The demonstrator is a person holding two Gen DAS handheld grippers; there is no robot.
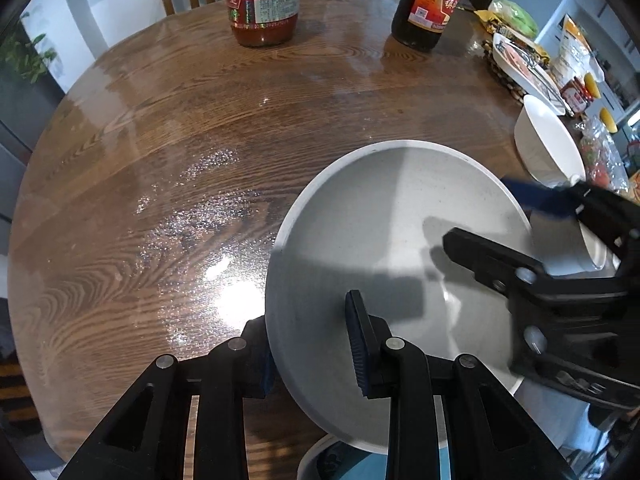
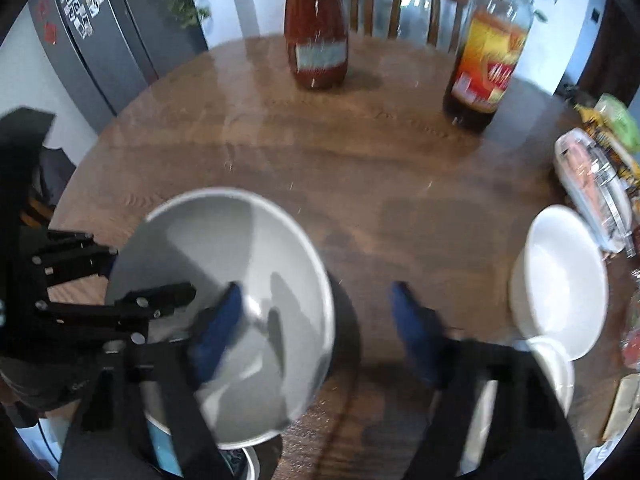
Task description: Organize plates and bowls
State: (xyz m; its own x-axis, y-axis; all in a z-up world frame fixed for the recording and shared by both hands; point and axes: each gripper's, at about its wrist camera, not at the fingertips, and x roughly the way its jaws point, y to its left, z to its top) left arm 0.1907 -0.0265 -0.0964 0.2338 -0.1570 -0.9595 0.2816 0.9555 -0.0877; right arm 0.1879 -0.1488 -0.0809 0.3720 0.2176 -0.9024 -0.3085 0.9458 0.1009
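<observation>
A large grey-white plate (image 1: 384,216) (image 2: 224,248) hangs tilted over the near edge of the round wooden table (image 1: 200,120). My left gripper (image 1: 312,344) (image 2: 154,272) is shut on its near-left rim, one pad above the rim and one beneath. My right gripper (image 2: 316,320) (image 1: 478,212) is open. Its left finger (image 2: 218,332) hovers over the plate's inside, and its right finger (image 2: 416,332) is over bare table. The plate's right rim lies between them, untouched. A white bowl (image 1: 548,148) (image 2: 560,280) sits at the right, with a smaller white bowl (image 2: 556,368) in front of it.
A ketchup bottle (image 1: 262,4) (image 2: 316,40) and a dark sauce bottle (image 1: 430,4) (image 2: 488,56) stand at the far side. Packaged food (image 1: 524,68) (image 2: 592,188) crowds the right edge. A blue-patterned dish (image 1: 340,460) shows beneath the plate. Wooden chairs stand beyond the table.
</observation>
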